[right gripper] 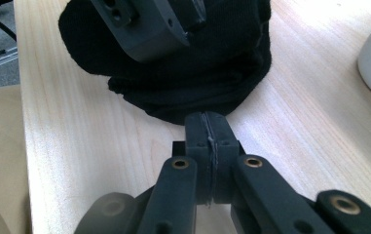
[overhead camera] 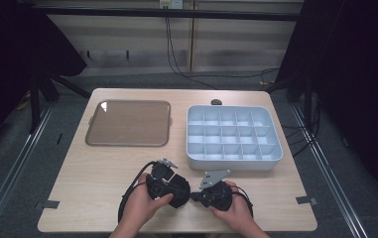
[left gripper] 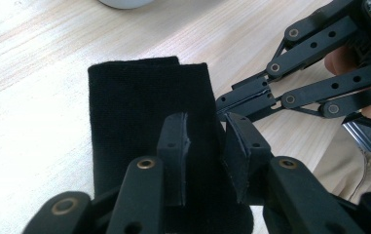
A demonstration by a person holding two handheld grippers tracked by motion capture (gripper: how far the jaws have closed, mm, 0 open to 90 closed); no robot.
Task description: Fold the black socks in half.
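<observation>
A folded black cloth [overhead camera: 180, 192] lies on the wooden table near its front edge, between the two hands. In the left gripper view the cloth [left gripper: 134, 112] spreads under my left gripper [left gripper: 206, 119], whose jaws stand a little apart over it, the pads not pressing on it. My left gripper [overhead camera: 174, 187] comes at the cloth from the left. My right gripper [overhead camera: 193, 197] comes from the right. Its jaws are pressed together in the right gripper view [right gripper: 207, 117], tips touching the rim of the cloth [right gripper: 197, 83]. Whether they pinch any fabric I cannot tell.
A brown flat tray [overhead camera: 129, 121] lies at the back left. A pale grey box with several empty compartments [overhead camera: 233, 163] stands at the back right, just beyond the right hand. A small dark object [overhead camera: 216, 102] sits behind the box.
</observation>
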